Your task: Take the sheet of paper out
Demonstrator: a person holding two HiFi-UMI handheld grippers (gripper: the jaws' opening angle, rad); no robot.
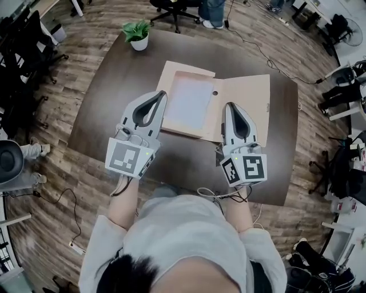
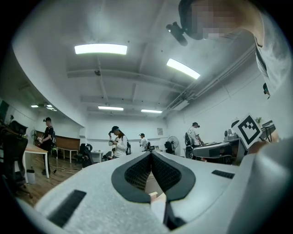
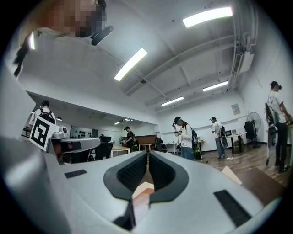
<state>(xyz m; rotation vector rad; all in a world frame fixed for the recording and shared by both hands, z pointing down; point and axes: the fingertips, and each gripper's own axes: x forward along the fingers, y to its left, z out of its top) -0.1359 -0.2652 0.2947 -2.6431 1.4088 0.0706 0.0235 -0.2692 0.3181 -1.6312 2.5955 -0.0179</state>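
An open tan folder (image 1: 246, 106) lies on the dark table (image 1: 103, 109), with the white sheet of paper (image 1: 189, 102) resting in its left half. My left gripper (image 1: 163, 93) hovers at the folder's left edge, its jaws shut with nothing between them. My right gripper (image 1: 229, 105) is over the opened flap, just right of the sheet, also shut and empty. In the left gripper view the left gripper (image 2: 150, 153) points level across the room. In the right gripper view the right gripper (image 3: 148, 153) does the same, and a tan folder corner (image 3: 231, 175) shows to its right.
A potted plant (image 1: 137, 33) stands at the table's far edge. Office chairs (image 1: 174, 8) and cables (image 1: 269, 57) ring the table on the wooden floor. Several people (image 2: 117, 141) stand farther off in the room.
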